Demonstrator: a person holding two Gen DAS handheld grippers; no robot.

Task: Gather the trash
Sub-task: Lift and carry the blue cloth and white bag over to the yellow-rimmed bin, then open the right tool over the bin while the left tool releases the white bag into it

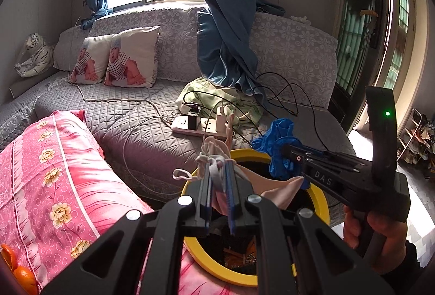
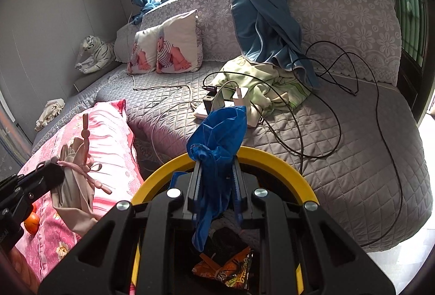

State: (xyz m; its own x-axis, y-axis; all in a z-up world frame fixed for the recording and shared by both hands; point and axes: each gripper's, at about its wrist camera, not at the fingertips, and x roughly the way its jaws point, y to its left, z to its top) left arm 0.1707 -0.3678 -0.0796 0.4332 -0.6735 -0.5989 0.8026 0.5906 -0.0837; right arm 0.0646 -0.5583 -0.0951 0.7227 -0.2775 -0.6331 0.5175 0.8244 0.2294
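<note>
My left gripper [image 1: 217,172] is shut on a beige face mask [image 1: 214,151] with stretchy ear loops, held over the near rim of the yellow-rimmed trash bin [image 1: 320,202]. It also shows in the right wrist view [image 2: 76,172] at the left. My right gripper [image 2: 217,167] is shut on a crumpled blue glove [image 2: 217,137], held above the bin [image 2: 282,162]. In the left wrist view the glove [image 1: 277,143] hangs over the bin's far rim. An orange snack wrapper [image 2: 228,267] lies inside the bin.
A grey quilted sofa [image 2: 353,159] holds a power strip [image 1: 201,126] with chargers and black cables [image 2: 337,110], a green cloth [image 2: 266,85] and picture cushions [image 1: 130,58]. A pink floral pillow [image 1: 54,172] lies left of the bin. Oranges [image 1: 21,273] sit at the lower left.
</note>
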